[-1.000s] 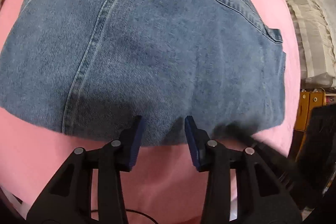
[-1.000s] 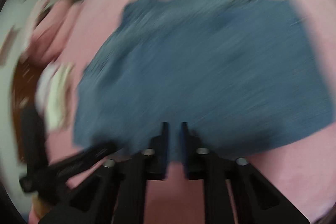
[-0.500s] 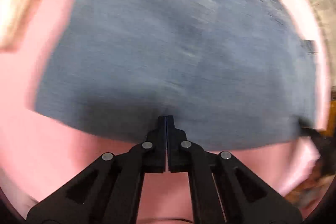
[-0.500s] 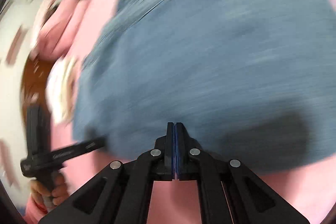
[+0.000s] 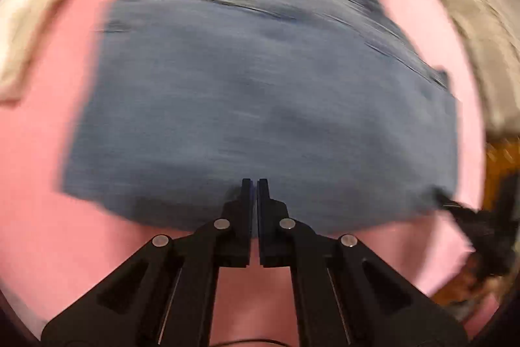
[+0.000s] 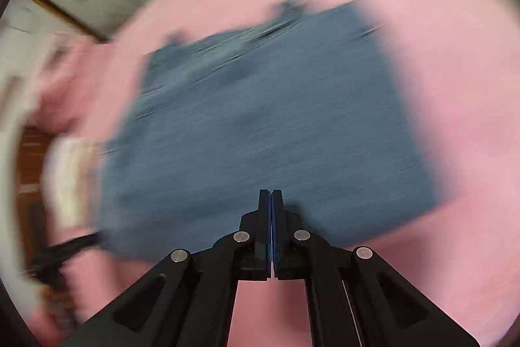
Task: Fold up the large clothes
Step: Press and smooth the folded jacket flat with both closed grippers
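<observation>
Two grippers closed on nothing: left gripper (image 5: 253,184) and right gripper (image 6: 270,194), above near edge of folded jeans (image 5: 260,106) mid pink bed cover (image 5: 65,249). Seemingly released, fold complete.

- A pink bed sheet (image 5: 48,217) covers the bed and fills almost the whole of both wrist views; it looks smooth, though the blur hides fine creases.
- Folded blue jeans (image 5: 260,106) lie flat on the sheet, straight ahead of the left gripper (image 5: 254,184), their near edge just under its tips.
- The jeans' waistband edge lies on the far side from the gripper.
- In the right wrist view the jeans (image 6: 260,126) lie ahead of the right gripper (image 6: 270,194).
- A cream-white cloth (image 5: 29,21) lies on the sheet far to the left of the left gripper, apart from the jeans.
- Pink sheet shows on all sides of the jeans.
</observation>
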The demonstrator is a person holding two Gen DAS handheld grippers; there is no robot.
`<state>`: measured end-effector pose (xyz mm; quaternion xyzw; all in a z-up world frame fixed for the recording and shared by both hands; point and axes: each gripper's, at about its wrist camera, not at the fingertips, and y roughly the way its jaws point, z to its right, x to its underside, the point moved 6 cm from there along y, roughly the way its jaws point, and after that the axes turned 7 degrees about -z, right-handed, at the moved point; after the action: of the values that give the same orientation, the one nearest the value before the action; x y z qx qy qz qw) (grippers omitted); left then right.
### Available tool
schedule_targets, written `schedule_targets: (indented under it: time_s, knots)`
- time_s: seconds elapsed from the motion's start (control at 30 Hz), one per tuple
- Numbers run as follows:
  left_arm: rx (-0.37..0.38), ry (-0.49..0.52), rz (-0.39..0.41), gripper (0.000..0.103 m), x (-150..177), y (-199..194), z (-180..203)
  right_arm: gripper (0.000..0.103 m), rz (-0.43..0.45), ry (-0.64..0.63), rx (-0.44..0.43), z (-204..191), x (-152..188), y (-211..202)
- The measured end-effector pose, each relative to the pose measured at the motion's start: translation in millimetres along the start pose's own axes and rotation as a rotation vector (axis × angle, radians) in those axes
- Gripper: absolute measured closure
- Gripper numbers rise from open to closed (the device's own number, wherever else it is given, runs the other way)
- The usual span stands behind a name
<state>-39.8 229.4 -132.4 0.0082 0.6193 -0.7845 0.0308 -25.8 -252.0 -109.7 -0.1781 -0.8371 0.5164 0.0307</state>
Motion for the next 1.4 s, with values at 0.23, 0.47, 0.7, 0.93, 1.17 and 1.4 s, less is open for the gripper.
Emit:
schedule_targets:
  time_s: [0.23, 0.47, 0.7, 0.93, 1.17, 1.4]
  knots:
    - [0.08, 0.071, 0.024, 0.102, -38.7, 27.7, 56.3, 0.103, -0.108, -0.101, -0.148, -76.6, 10.7, 87.2]
    - [0.143, -0.069, 0.153, 0.102, -130.8, 36.6, 21.7, 0.103, -0.035, -0.069, -0.211, -85.1, -71.2, 118.5]
    - [0.107, -0.071, 0.18, 0.102, -177.0, 61.2, 18.1, 0.103, 0.002, -0.112, -0.192, -93.2, -143.3, 129.9]
    - [-0.038, -0.034, 0.27, 0.102, -169.8, 37.1, -7.4, 0.103, 0.03, -0.165, -0.119, -63.9, -175.7, 120.9]
    - [-0.249, -0.011, 0.28, 0.102, -165.7, 25.1, -63.1, 0.103, 0.209, -0.022, 0.156, 62.8, -203.8, 34.3]
    - [-0.212, -0.24, 0.26, 0.102, -165.7, 0.6, -100.8, 0.103, 0.316, 0.098, 0.51, 116.4, -207.2, -27.9]
